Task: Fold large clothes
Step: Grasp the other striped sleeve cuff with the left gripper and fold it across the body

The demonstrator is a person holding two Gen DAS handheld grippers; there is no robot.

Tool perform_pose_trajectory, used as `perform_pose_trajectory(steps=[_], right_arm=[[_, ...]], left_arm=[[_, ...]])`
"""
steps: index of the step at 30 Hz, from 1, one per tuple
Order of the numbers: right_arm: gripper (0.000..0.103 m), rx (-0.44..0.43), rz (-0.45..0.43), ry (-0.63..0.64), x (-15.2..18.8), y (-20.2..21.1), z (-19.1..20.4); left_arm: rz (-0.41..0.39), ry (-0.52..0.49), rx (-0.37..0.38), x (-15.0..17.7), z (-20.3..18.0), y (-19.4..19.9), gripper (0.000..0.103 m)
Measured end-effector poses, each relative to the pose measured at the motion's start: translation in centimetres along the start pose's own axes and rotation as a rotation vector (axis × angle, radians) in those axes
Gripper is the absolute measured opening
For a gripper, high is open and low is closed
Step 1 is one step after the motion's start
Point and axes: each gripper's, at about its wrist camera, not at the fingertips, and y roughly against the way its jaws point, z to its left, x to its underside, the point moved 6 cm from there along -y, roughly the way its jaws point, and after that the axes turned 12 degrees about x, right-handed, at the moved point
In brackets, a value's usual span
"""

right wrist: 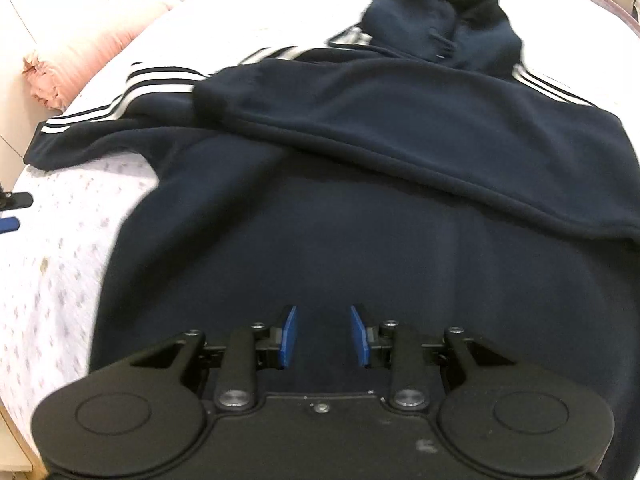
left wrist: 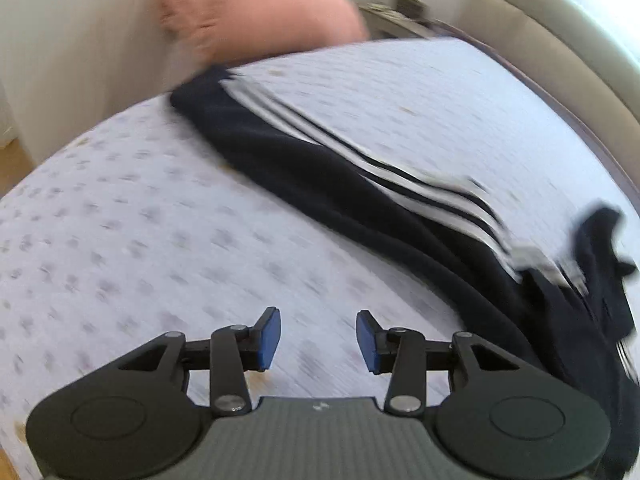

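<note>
A dark navy hooded sweatshirt (right wrist: 360, 208) with white stripes on its sleeves lies spread on the bed. Its right sleeve (right wrist: 400, 120) is folded across the body; its left sleeve (right wrist: 120, 108) stretches out to the left, and the hood (right wrist: 440, 24) lies at the far end. My right gripper (right wrist: 323, 336) is open and empty just above the sweatshirt's lower body. In the left wrist view the outstretched sleeve (left wrist: 340, 168) runs diagonally across the bed. My left gripper (left wrist: 318, 338) is open and empty over the bedsheet, left of the sleeve.
The bed has a white sheet with small purple dots (left wrist: 120, 220). A pink pillow (left wrist: 256, 4) lies at the head, also in the right wrist view (right wrist: 88, 52). A cream headboard (left wrist: 560, 52) and the bed's edges surround it. The other gripper's tip (right wrist: 12, 212) shows at the left.
</note>
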Motion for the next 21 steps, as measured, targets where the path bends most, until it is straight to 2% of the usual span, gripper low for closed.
perform_pose_trajectory(steps=[2,4,9,12,15,17,21], right_arm=[[0.039,0.022,0.002,-0.007,-1.0,-0.4,1.9],[0.044,0.049,0.002,-0.016,-2.1,-0.6,3.4],[0.045,0.079,0.014,-0.033,-4.7,-1.4,6.0],[0.045,0.110,0.012,-0.013,-6.0,-1.8,7.4],[0.045,0.126,0.017,0.006,-6.8,-1.9,8.6],[0.045,0.133,0.019,0.022,-7.3,-2.1,9.2],[0.045,0.133,0.018,0.039,-8.1,-2.2,9.9]], left_arm=[[-0.018,0.061,-0.023,-2.5,3.0,-0.6,0.044],[-0.034,0.120,-0.019,-4.7,5.5,-1.4,0.044],[-0.093,0.281,-0.017,-10.3,10.1,-5.0,0.046],[-0.128,0.290,-0.075,-13.1,11.8,-7.2,0.048],[-0.140,0.310,-0.075,-15.1,13.2,-9.3,0.052],[-0.144,0.307,-0.115,-15.8,14.0,-10.3,0.066],[-0.163,0.242,-0.148,-16.7,13.9,-11.8,0.076]])
